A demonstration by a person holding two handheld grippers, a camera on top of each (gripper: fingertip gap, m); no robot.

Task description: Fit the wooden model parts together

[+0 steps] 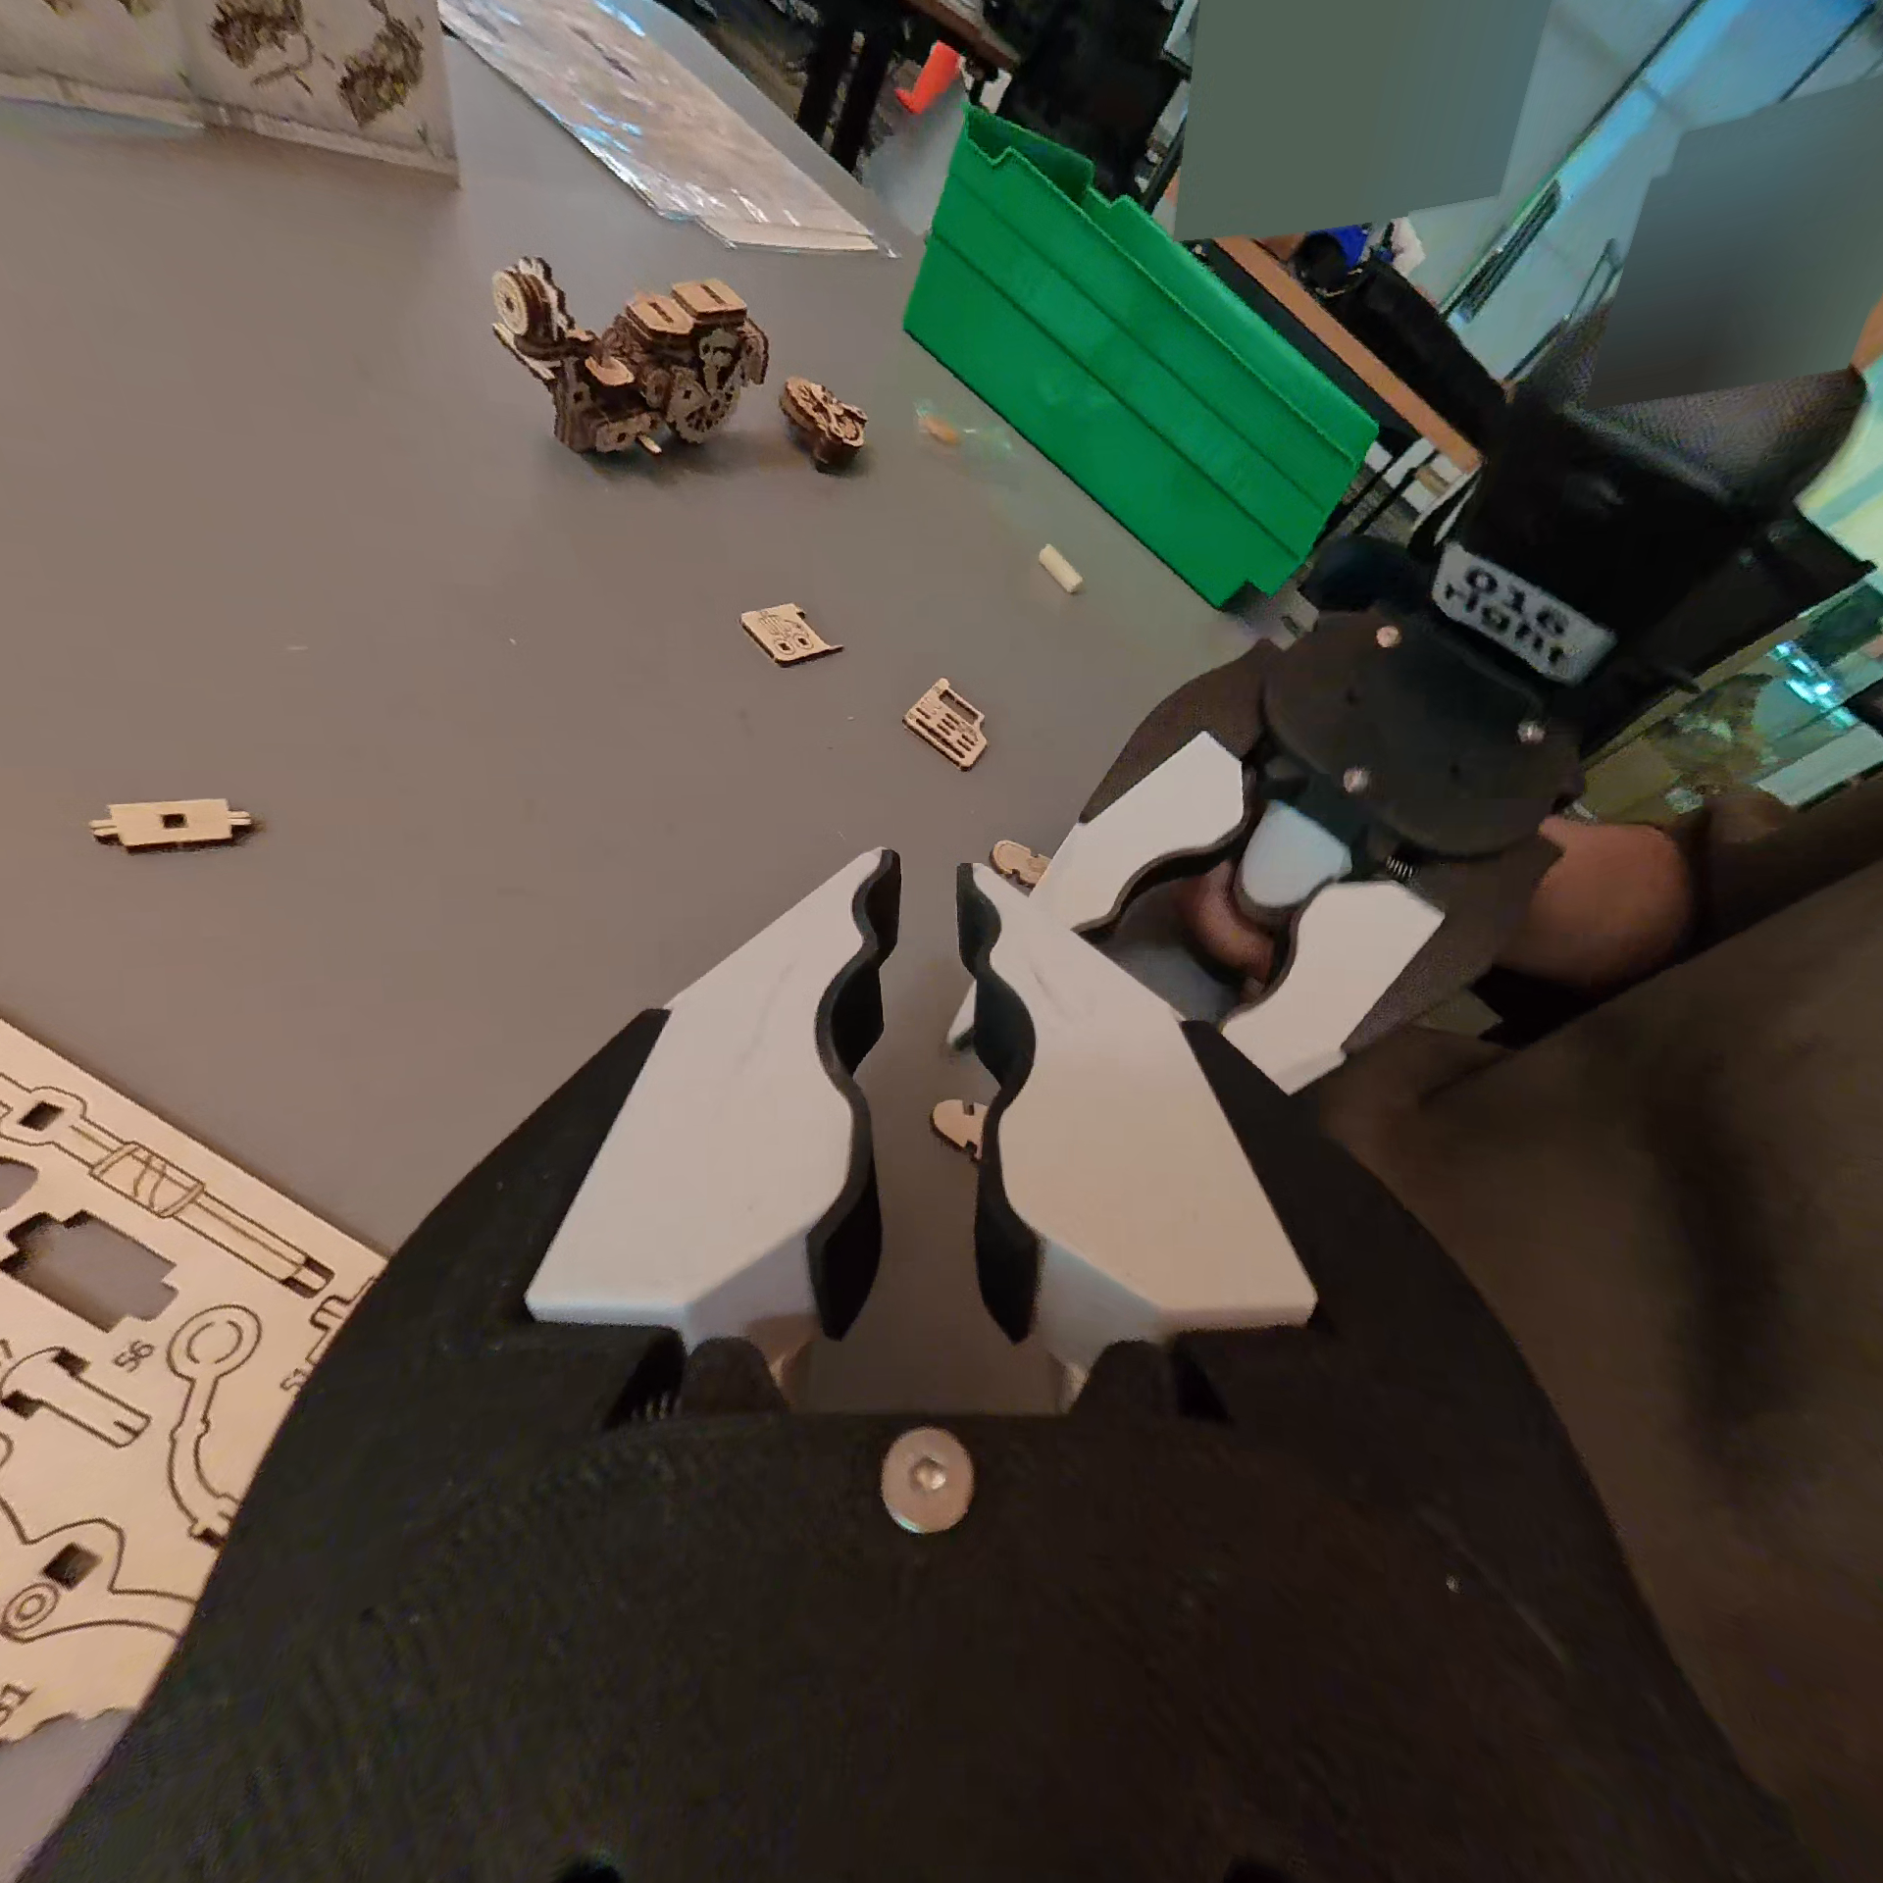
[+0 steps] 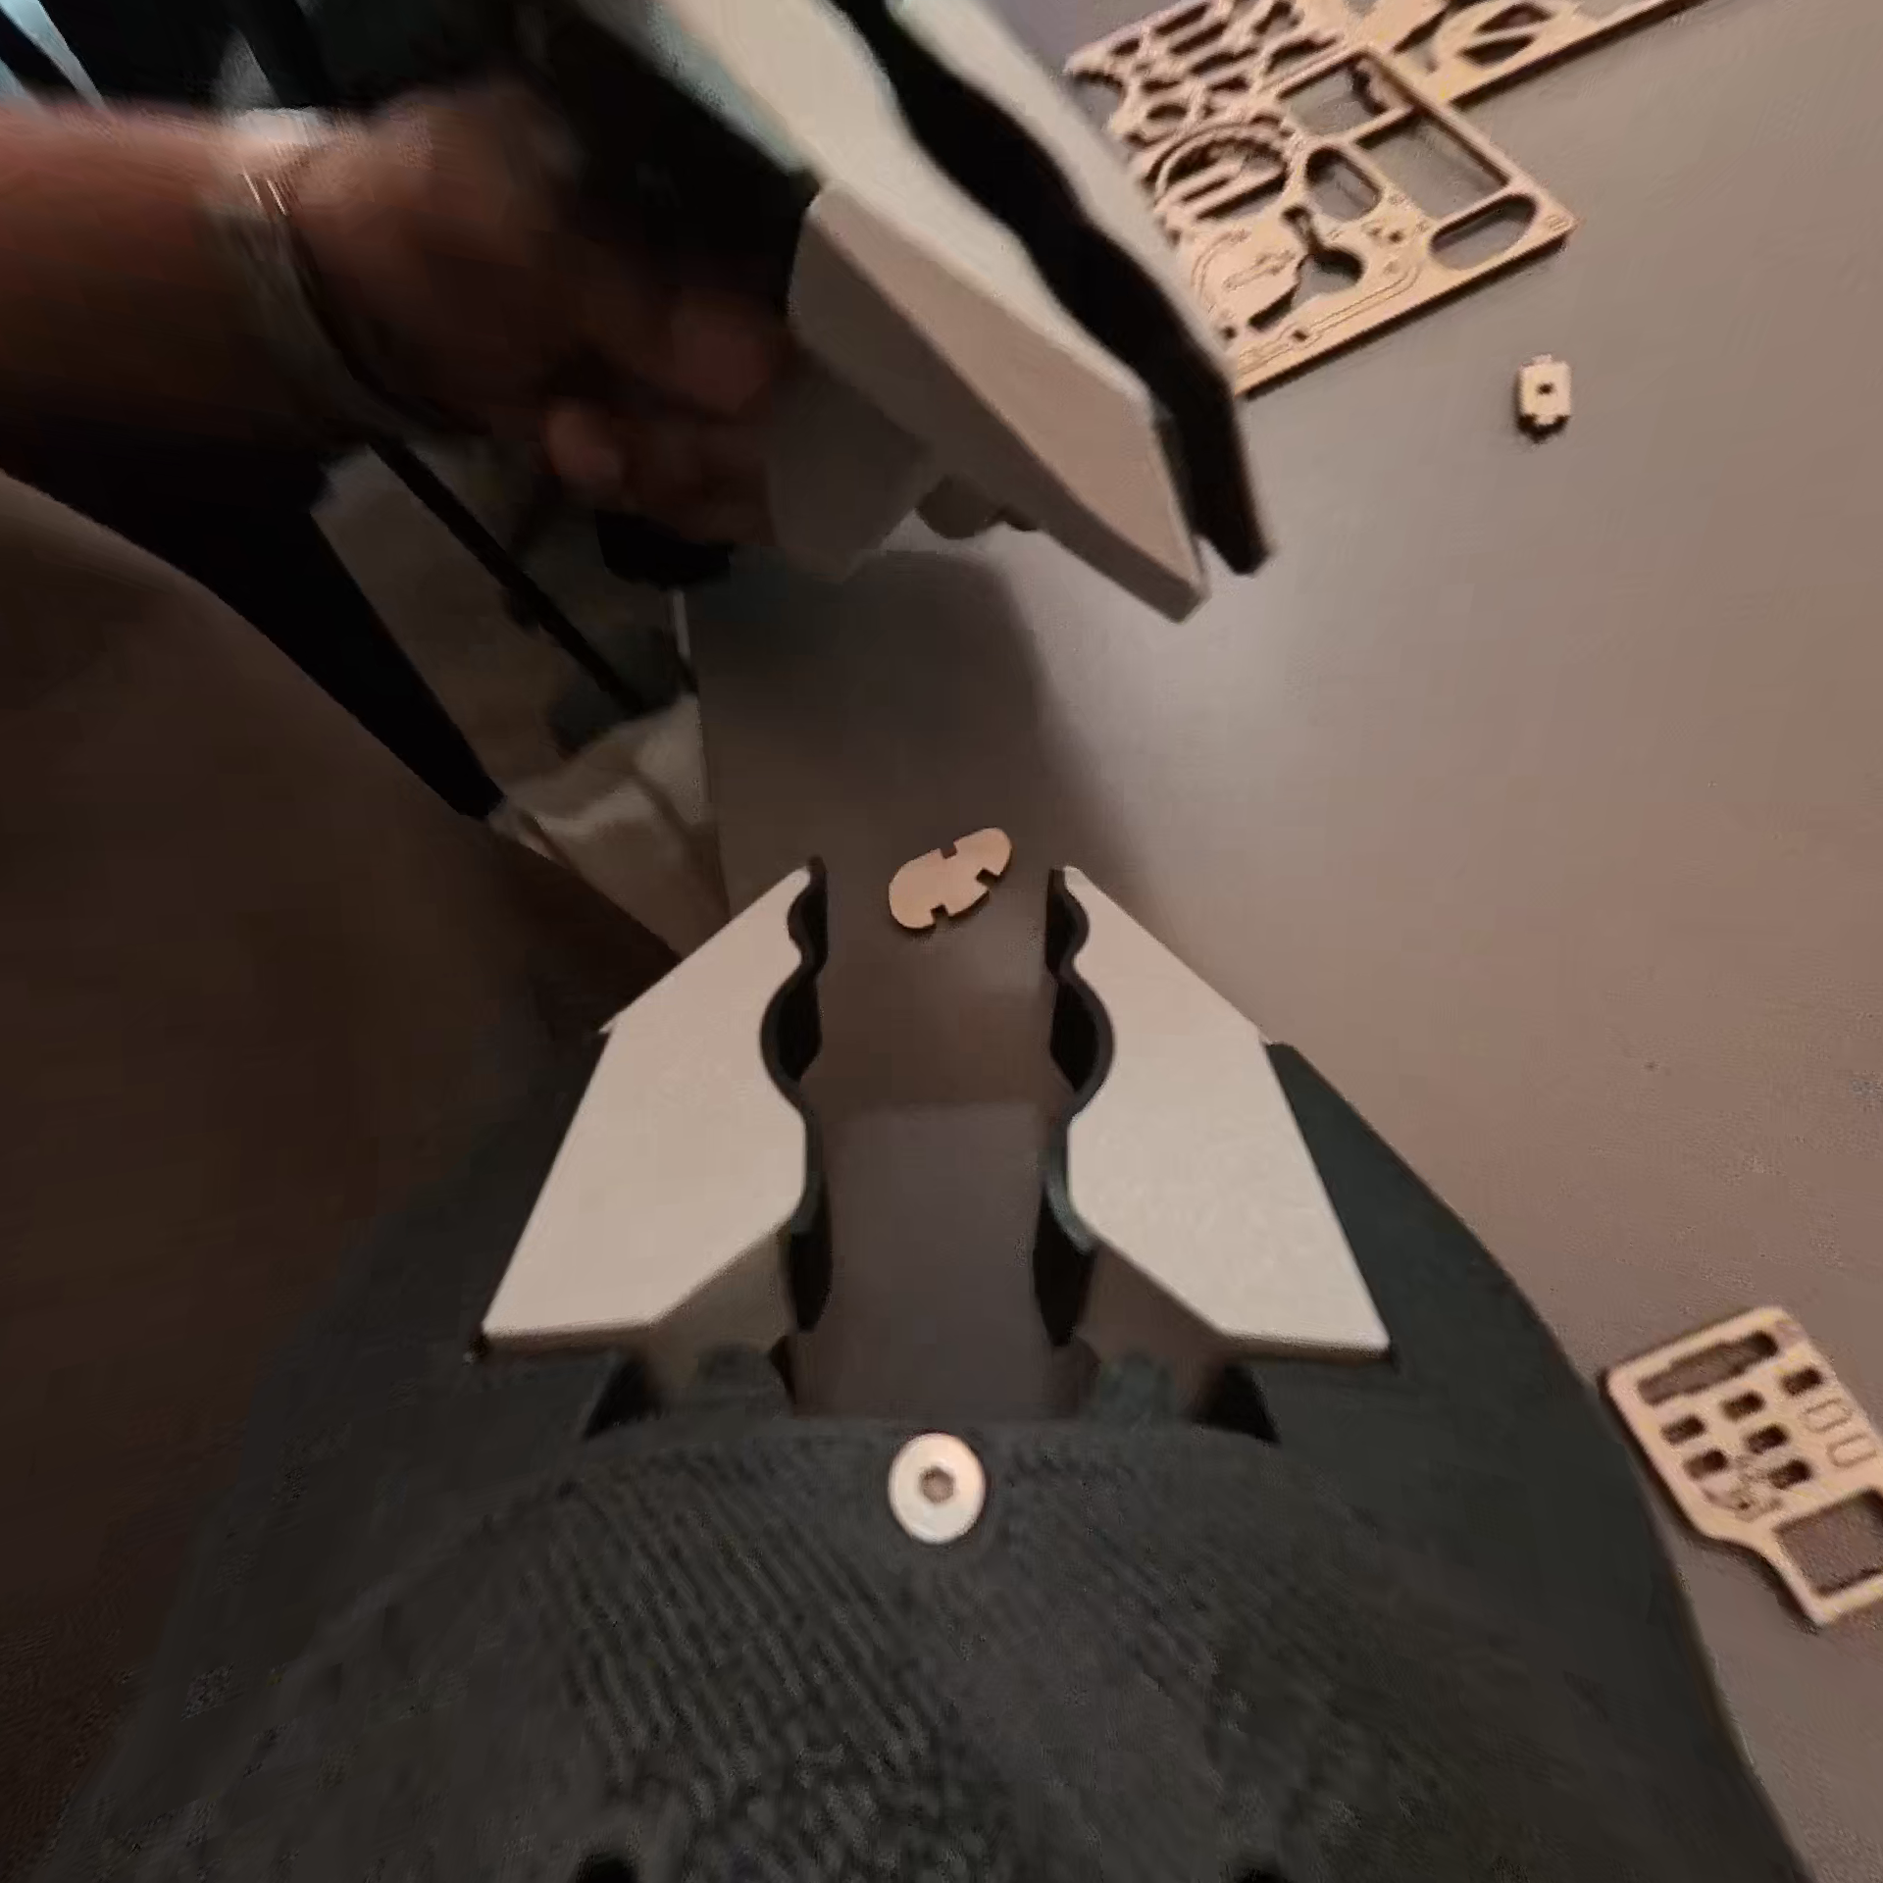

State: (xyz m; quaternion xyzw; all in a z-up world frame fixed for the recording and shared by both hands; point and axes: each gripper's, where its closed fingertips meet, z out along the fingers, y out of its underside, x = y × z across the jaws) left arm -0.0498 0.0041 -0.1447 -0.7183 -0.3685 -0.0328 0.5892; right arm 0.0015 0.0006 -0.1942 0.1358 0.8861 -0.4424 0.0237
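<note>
My right gripper [image 2: 937, 881] is open just above the grey table [image 2: 1427, 815]. A small oval wooden part [image 2: 950, 876] with side notches lies flat on the table between its fingertips, and neither pad touches it. My left gripper [image 1: 929, 876] is open by a narrow gap with nothing between the pads. It hovers close to the right gripper [image 1: 1172, 917] and shows blurred at the top of the right wrist view [image 2: 1019, 306]. In the left wrist view one oval part [image 1: 1019, 861] peeks out by the right gripper's finger, and another [image 1: 958, 1126] lies under my left fingers.
A partly built wooden model [image 1: 632, 367] and a small sub-assembly [image 1: 823, 418] stand further back. Flat loose parts [image 1: 790, 634] [image 1: 946, 721] [image 1: 173, 820] lie between. A green bin [image 1: 1121, 336] is at the back right. Punched wooden sheets [image 1: 122, 1325] [image 2: 1325, 183] lie at the edges. The grippers' ends are close to 7 centimeters from one another. The partly built wooden model [image 1: 632, 367] lies around 20 centimeters away from my left fingertips.
</note>
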